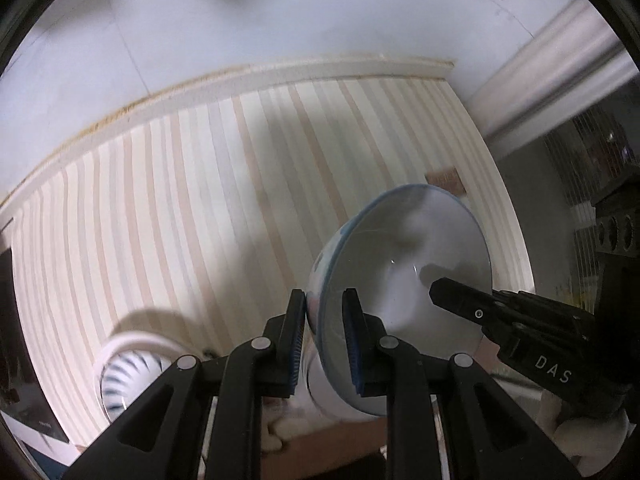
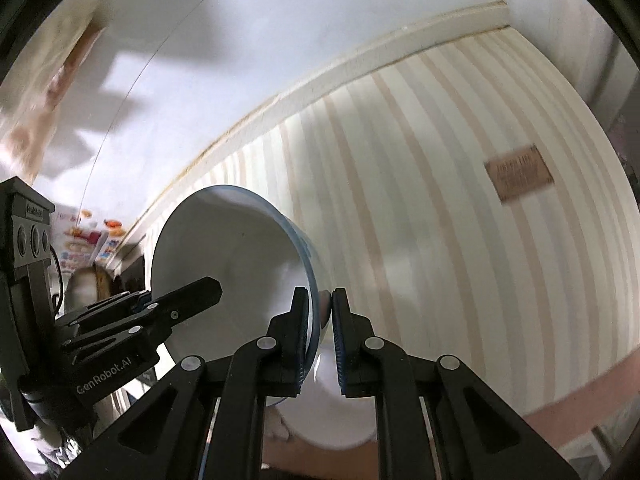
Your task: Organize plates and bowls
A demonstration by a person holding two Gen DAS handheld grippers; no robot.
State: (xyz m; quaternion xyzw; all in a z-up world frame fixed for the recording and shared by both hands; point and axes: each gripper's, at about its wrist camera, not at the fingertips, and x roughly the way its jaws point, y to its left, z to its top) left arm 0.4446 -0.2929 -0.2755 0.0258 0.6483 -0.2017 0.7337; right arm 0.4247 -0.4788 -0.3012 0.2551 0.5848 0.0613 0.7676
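Observation:
A white bowl with a blue rim (image 1: 408,264) is held up in the air, tilted on its side, in front of a striped wall. My left gripper (image 1: 323,308) is shut on its rim, one finger inside and one outside. My right gripper (image 2: 321,308) is shut on the opposite side of the same bowl's rim (image 2: 224,248). In the left wrist view the right gripper's finger (image 1: 464,300) reaches into the bowl from the right. In the right wrist view the left gripper's finger (image 2: 188,296) reaches in from the left.
A striped cream and beige wall (image 1: 200,208) fills the background, with a white ceiling (image 1: 240,20) above. A white ribbed bowl or fan-like object (image 1: 132,372) shows at lower left. A brown label (image 2: 518,174) is on the wall.

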